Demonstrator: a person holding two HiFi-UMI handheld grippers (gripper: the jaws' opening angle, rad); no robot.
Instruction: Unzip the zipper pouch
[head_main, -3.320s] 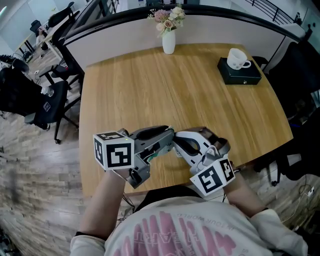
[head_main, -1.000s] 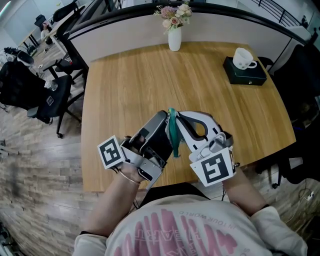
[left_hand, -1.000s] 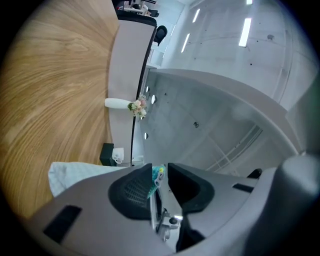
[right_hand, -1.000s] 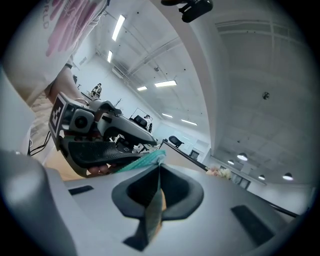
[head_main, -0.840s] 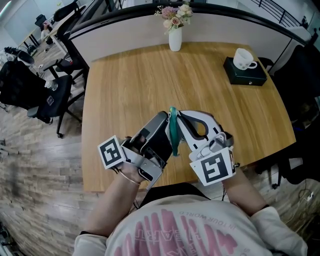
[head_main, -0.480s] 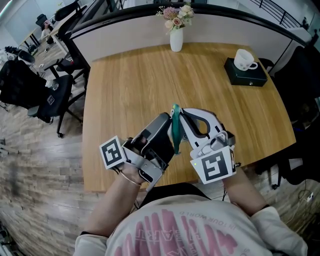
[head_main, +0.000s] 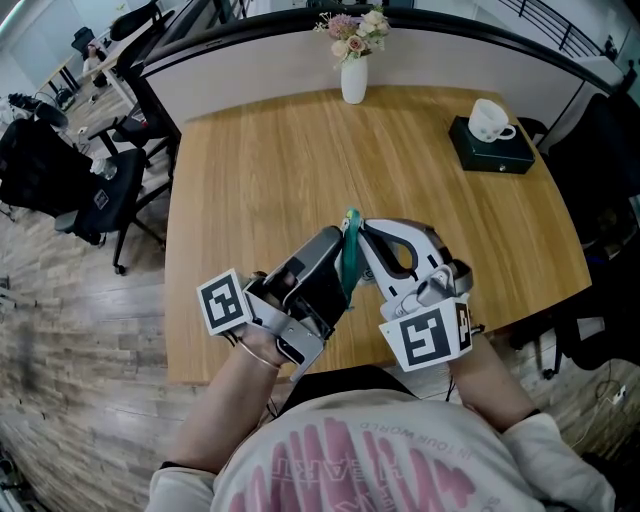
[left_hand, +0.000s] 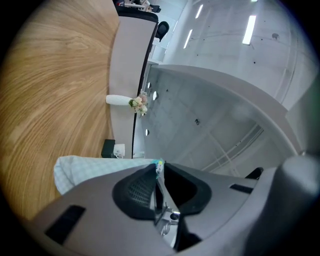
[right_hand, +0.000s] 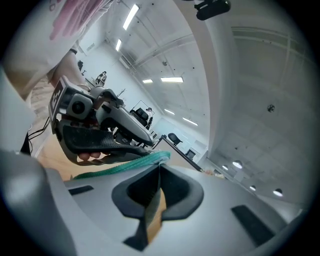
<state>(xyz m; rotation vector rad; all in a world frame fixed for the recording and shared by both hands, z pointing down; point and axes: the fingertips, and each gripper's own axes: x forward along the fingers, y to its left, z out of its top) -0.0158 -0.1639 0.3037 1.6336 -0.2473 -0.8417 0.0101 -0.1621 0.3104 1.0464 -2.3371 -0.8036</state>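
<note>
The teal checked zipper pouch (head_main: 350, 258) hangs edge-on between my two grippers, above the front of the wooden table (head_main: 260, 170). My left gripper (head_main: 338, 243) comes at it from the left. Its jaws are closing, with the pouch's top edge at their tips. In the left gripper view the pale checked cloth (left_hand: 85, 167) spreads out behind the left finger, and a small teal and yellow end shows at the left gripper (left_hand: 159, 167) tips. My right gripper (head_main: 358, 228) is shut on the pouch's edge, which shows as a green band (right_hand: 125, 165) running away from the right gripper (right_hand: 160, 162).
A white vase of flowers (head_main: 354, 80) stands at the table's far edge against a grey partition. A white cup (head_main: 487, 117) rests on a dark box (head_main: 490, 148) at the far right. Office chairs (head_main: 90, 200) stand on the floor to the left.
Since the oldest frame both grippers have swung their tips away from me, and the pouch now stands upright between them. Over the last second they have barely shifted.
</note>
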